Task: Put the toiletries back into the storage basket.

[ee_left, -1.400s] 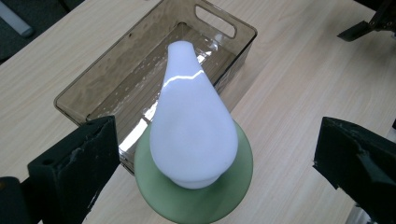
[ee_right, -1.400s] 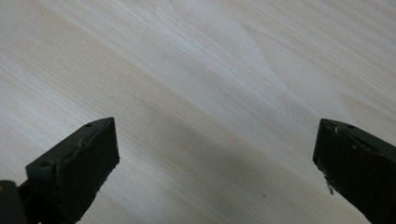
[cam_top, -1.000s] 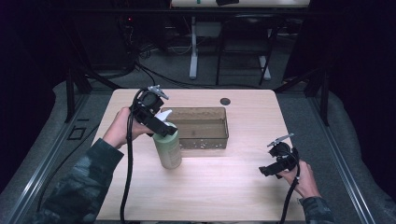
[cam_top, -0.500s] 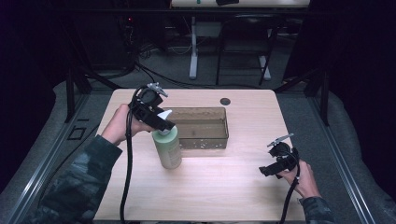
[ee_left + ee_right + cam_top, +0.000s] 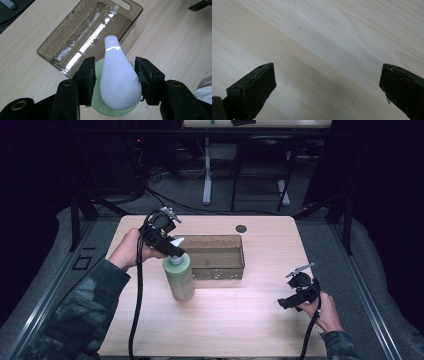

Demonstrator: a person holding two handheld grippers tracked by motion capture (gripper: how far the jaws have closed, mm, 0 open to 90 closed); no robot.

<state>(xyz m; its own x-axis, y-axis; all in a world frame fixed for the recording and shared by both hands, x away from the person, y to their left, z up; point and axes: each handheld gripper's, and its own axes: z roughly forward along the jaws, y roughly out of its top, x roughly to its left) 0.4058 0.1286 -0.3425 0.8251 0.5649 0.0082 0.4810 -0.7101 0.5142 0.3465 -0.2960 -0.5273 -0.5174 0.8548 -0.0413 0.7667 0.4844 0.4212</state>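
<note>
Tongs [image 5: 115,83] astride glossy bulbous pump [image 5: 117,80]

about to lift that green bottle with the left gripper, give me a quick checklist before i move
1. Left gripper centred on the white pump head: ok, one jaw on each side.
2. Jaws gripping the pump: cannot tell, a thin gap seems to show on both sides.
3. Green bottle upright on the table: ok.
4. Bottle apart from the clear tray: cannot tell, it stands right by the tray's near corner.
5. Right gripper out of the way: ok, open over bare wood at the table's near right.
</note>
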